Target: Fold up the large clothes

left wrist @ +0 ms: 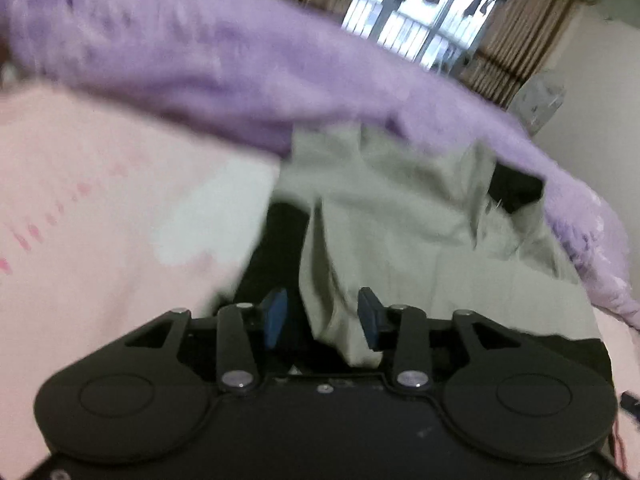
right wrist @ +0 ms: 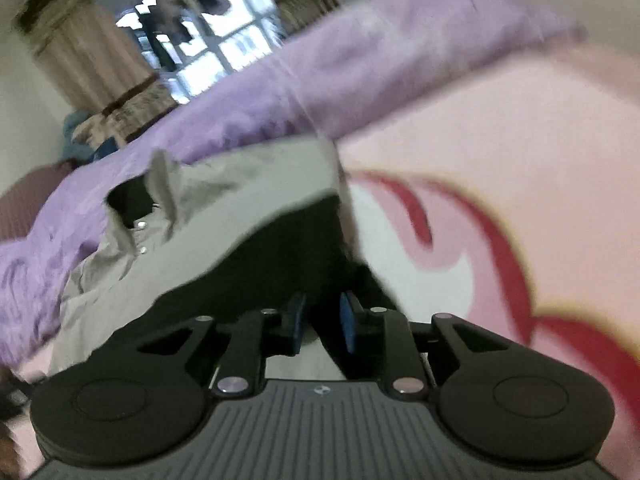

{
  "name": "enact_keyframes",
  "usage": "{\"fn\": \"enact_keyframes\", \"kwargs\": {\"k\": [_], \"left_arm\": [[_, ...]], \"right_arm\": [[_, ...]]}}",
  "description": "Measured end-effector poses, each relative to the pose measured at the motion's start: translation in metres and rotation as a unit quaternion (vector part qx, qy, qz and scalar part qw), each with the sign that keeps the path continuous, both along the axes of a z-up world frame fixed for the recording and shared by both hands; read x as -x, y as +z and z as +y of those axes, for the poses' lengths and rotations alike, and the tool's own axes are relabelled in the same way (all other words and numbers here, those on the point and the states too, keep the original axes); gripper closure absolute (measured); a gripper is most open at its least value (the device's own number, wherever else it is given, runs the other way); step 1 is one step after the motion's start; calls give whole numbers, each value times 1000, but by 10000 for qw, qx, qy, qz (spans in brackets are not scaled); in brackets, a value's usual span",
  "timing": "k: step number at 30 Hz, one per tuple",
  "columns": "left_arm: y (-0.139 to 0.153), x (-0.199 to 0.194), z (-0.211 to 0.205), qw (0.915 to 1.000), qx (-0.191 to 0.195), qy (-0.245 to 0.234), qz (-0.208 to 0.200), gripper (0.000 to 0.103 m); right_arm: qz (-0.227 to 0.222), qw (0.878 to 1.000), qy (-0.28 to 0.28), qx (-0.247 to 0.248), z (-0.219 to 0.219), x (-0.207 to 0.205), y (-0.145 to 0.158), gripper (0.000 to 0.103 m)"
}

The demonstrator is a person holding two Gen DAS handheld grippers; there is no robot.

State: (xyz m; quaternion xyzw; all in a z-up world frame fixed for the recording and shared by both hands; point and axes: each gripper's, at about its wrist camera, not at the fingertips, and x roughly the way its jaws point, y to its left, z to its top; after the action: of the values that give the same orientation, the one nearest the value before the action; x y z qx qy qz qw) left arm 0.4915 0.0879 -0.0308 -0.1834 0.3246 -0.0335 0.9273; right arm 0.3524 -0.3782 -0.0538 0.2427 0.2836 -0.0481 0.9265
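A large grey-green jacket (left wrist: pixel 400 220) with black lining lies on a pink bed sheet (left wrist: pixel 80 184). It also shows in the right wrist view (right wrist: pixel 224 200), with snap buttons near its collar. My left gripper (left wrist: pixel 322 316) has its blue-padded jaws closed on a fold of the grey fabric. My right gripper (right wrist: pixel 322 320) has its jaws closed on the black lining (right wrist: pixel 296 248) at the jacket's edge. Both views are motion-blurred.
A purple blanket (left wrist: pixel 208 60) lies bunched behind the jacket, also in the right wrist view (right wrist: pixel 360 64). The pink sheet (right wrist: pixel 500 152) carries a red and white print. Curtains (left wrist: pixel 516 52) and a bright window (right wrist: pixel 208 56) stand beyond the bed.
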Motion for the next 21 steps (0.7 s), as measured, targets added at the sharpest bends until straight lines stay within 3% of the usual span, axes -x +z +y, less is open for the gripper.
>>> {"fn": "enact_keyframes", "kwargs": {"k": [3, 7, 13, 16, 21], "left_arm": [[21, 5, -15, 9984, -129, -389, -385, 66], [16, -13, -44, 9957, -510, -674, -386, 66], [-27, -44, -57, 9923, -986, -738, 89, 67], [-41, -47, -56, 9892, -1300, -679, 53, 61], [-30, -45, -48, 9915, -1120, -664, 49, 64]], "right_arm": [[-546, 9958, 177, 708, 18, 0, 24, 74], [-784, 9913, 307, 1016, 38, -31, 27, 74], [-149, 9915, 227, 1270, 46, -77, -12, 75], [37, 9937, 232, 1095, 36, -84, -32, 83], [12, 9940, 248, 1064, 34, -76, -26, 82]]}}
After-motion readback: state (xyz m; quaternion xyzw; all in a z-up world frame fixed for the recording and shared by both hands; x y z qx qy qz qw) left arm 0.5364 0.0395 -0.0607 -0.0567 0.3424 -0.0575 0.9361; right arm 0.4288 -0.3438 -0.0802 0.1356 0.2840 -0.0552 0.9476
